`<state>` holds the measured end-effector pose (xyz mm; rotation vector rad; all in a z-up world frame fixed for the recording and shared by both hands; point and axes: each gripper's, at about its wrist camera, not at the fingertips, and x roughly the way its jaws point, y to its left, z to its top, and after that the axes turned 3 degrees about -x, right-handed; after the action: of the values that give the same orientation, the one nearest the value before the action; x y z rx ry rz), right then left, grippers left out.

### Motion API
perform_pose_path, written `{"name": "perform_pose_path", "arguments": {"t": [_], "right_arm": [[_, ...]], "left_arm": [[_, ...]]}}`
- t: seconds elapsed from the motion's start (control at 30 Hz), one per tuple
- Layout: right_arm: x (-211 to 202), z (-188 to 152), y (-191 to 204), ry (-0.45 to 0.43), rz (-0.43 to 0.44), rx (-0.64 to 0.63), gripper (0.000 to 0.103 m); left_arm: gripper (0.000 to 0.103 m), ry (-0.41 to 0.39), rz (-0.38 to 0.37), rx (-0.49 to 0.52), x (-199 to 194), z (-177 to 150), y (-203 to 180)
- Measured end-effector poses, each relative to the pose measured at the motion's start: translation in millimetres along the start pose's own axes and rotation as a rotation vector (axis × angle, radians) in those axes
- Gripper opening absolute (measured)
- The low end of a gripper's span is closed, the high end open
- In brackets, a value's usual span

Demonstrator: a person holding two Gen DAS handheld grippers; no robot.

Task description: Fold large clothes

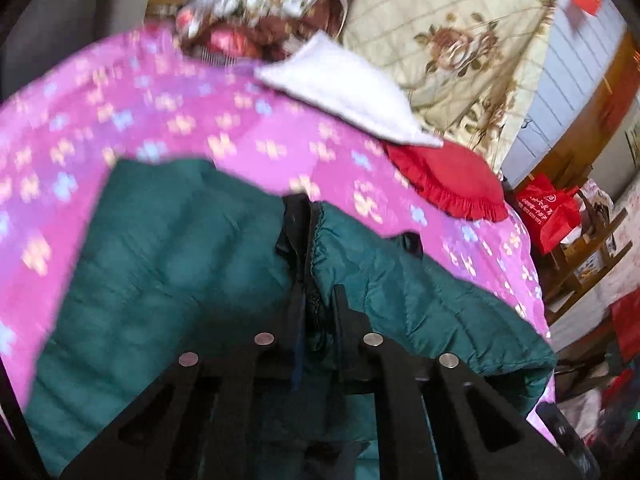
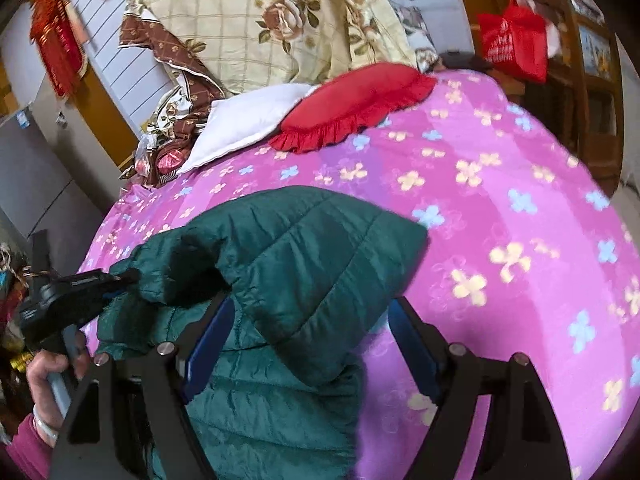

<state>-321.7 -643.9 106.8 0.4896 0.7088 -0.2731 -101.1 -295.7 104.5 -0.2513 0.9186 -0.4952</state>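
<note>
- Left wrist view: pink flowered bedspread (image 1: 200, 120) fills the background, with a white pillow (image 1: 340, 92) and a red cushion (image 1: 448, 180) toward 1 o'clock. The green jacket (image 1: 168, 248) lies on it straight ahead, its body spreading from 9 to 3 o'clock. The left gripper (image 1: 316, 312) is pinched together on the jacket's dark zipper edge at 12 o'clock.
- Right wrist view: the same bedspread (image 2: 500, 200) runs off to 2 o'clock. The jacket (image 2: 288, 264) sits at 11 to 12 o'clock, a folded flap humped between the spread fingers of the right gripper (image 2: 308, 340), which grips nothing. The left gripper (image 2: 120, 278) holds the jacket at 9 o'clock, so the left is the nearer to carry the fold across.
</note>
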Motion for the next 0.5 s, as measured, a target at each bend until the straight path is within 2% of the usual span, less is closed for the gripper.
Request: {"name": "perform_pose_path", "arguments": {"t": [0.07,0.23,0.33,0.43,0.5], "right_arm": [[12,-1,5,-0.010,0.013,0.014,0.074],[48,1,32,-0.003,0.040,-0.011,0.073],[78,2,59,0.031,0.063,-0.071,0.073],[106,0,76,0.109,0.075,-0.106,0.074],[104,4,84,0.133,0.078,-0.157,0.074]], "left_arm": [[0.000,-0.054,0.023,0.035,-17,5,8],[0.000,-0.137,0.107,0.052,-41,12,53],[0.000,-0.109,0.168,0.027,-34,6,81],[0.000,-0.068,0.179,-0.014,-24,-2,104],[0.000,-0.067,0.176,-0.017,-25,-5,109]]}}
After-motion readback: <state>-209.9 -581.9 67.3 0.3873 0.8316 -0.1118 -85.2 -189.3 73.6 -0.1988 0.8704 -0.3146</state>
